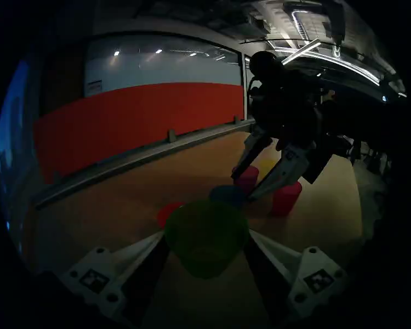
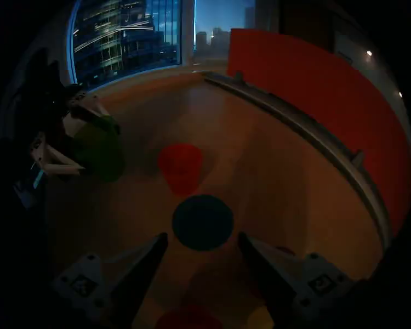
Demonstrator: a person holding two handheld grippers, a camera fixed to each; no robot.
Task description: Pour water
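Green cup (image 1: 205, 230) clamped in left tool (image 1: 206, 237), contents too dark to tell, right tool (image 2: 201, 236) spread apart just above blue cup (image 2: 202, 219), red cup (image 2: 181, 164) just beyond it on wooden counter (image 2: 271, 164).

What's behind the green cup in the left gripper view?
Behind the green plastic cup, a red plastic cup and a blue plastic cup peek out; it covers part of each.
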